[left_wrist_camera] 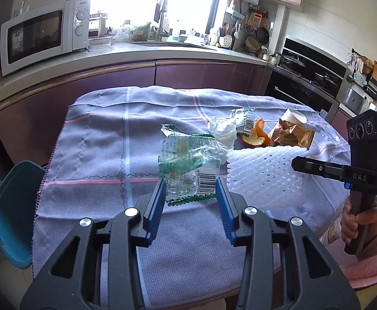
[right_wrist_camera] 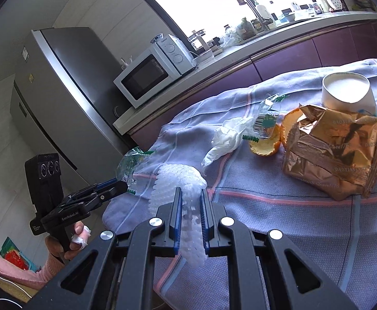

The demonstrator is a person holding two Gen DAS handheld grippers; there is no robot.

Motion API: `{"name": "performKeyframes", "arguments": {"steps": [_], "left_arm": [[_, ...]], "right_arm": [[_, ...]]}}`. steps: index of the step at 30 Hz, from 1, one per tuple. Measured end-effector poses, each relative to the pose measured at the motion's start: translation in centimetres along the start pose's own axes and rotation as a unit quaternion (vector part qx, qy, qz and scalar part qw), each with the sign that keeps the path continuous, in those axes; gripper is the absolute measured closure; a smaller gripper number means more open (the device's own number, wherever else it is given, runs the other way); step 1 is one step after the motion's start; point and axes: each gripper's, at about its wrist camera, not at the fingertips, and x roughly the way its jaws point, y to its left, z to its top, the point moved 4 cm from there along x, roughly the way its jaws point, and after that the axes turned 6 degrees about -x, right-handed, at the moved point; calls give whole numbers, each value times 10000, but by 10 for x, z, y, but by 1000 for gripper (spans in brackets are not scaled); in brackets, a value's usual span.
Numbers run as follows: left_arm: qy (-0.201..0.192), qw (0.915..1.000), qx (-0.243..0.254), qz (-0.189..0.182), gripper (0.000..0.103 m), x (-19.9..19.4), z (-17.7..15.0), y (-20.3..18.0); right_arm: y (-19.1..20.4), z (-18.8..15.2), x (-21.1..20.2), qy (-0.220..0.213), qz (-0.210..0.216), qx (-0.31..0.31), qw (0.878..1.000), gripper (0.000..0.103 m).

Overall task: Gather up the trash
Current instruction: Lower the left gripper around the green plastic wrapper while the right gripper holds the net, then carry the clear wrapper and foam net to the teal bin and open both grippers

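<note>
My left gripper [left_wrist_camera: 191,183] is open around the near end of a clear green-printed wrapper [left_wrist_camera: 188,160] lying on the clothed table [left_wrist_camera: 98,142]. My right gripper [right_wrist_camera: 190,193] is shut on a white foam fruit net [right_wrist_camera: 180,180], also seen in the left wrist view [left_wrist_camera: 263,173]. Behind lie a crumpled white tissue [right_wrist_camera: 227,137], orange peel [right_wrist_camera: 266,144], a second small clear wrapper [right_wrist_camera: 266,118], a gold foil snack bag [right_wrist_camera: 335,149] and a white paper cup [right_wrist_camera: 346,90]. The left gripper [right_wrist_camera: 116,186] shows at the table's left edge.
A teal bin [left_wrist_camera: 10,217] stands beside the table at the left. A purple kitchen counter with a microwave [left_wrist_camera: 44,36] runs behind. A steel fridge [right_wrist_camera: 67,98] stands at the far left. A stove and oven [left_wrist_camera: 309,77] are at the right.
</note>
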Motion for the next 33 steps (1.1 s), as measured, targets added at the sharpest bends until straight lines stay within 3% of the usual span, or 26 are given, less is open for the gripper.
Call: {"name": "performKeyframes", "arguments": {"steps": [18, 33], "left_arm": [[-268, 9987, -282, 328, 64, -39, -2, 33], [-544, 9925, -651, 882, 63, -76, -2, 82]], "right_arm": [[36, 19, 48, 212, 536, -268, 9980, 91], [75, 35, 100, 547, 1074, -491, 9915, 91]]}}
